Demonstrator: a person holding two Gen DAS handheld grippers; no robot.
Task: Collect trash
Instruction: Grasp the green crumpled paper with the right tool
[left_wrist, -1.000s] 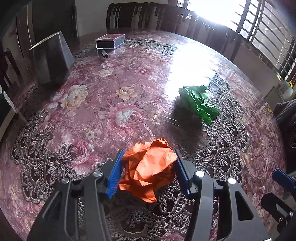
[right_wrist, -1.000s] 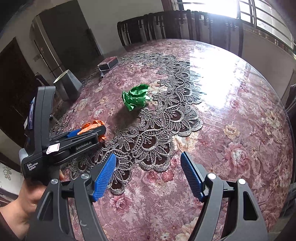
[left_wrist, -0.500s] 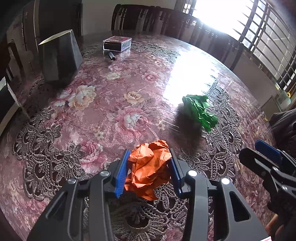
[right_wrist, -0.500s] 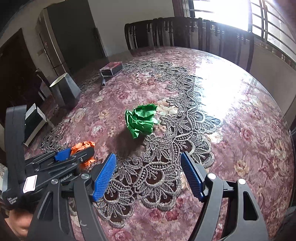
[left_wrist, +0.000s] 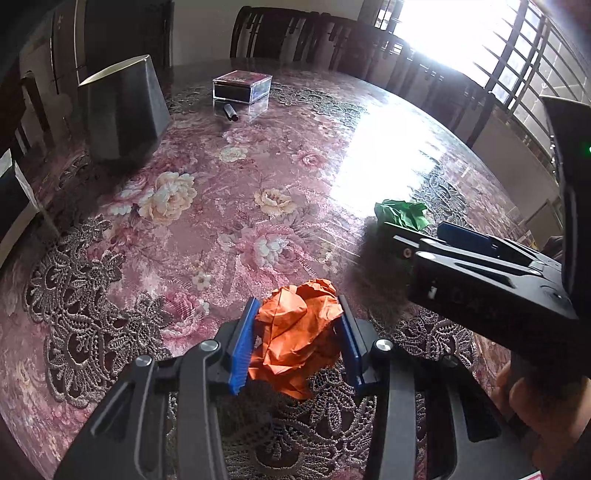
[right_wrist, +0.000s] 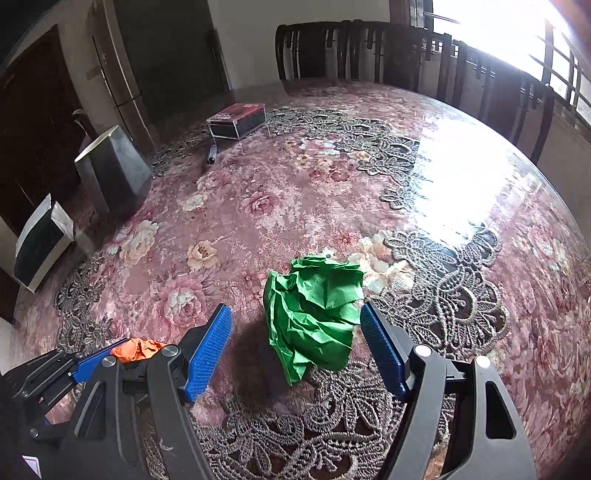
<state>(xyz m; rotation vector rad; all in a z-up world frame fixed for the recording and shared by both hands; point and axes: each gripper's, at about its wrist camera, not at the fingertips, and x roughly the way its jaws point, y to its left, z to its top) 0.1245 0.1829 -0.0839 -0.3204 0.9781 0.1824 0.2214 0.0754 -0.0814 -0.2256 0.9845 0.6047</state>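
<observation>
The big round surface (right_wrist: 332, 177) is shiny, with a pink flower cloth and dark lace on it. Dark wooden chairs (right_wrist: 369, 51) stand at its far edge, in front of a bright window.

Far ahead and to the left of both hand-held grippers stands a dark bin (left_wrist: 122, 110) with flat sloping sides and a pale rim. It is wider at the bottom and open at the top. Beyond it sits a clear plastic box (left_wrist: 242, 86) with something dark red inside, and a small dark tube (left_wrist: 231, 111) lies just in front of the box.

The right hand-held gripper (right_wrist: 295, 347) has its blue ridged pads wide apart. The green paper ball (right_wrist: 314, 310) sits on the surface between them, closer to the right pad. It does not look squeezed. It is crumpled, lumpy and full of sharp folds, and its long side runs away from the hand-held gripper, with a pointy tail toward the camera.

The left hand-held gripper (left_wrist: 295, 343) is clamped on the orange paper ball (left_wrist: 299, 336). Both blue pads press its sides. This ball is crinkled too, and a loose flap hangs down near the camera.
</observation>
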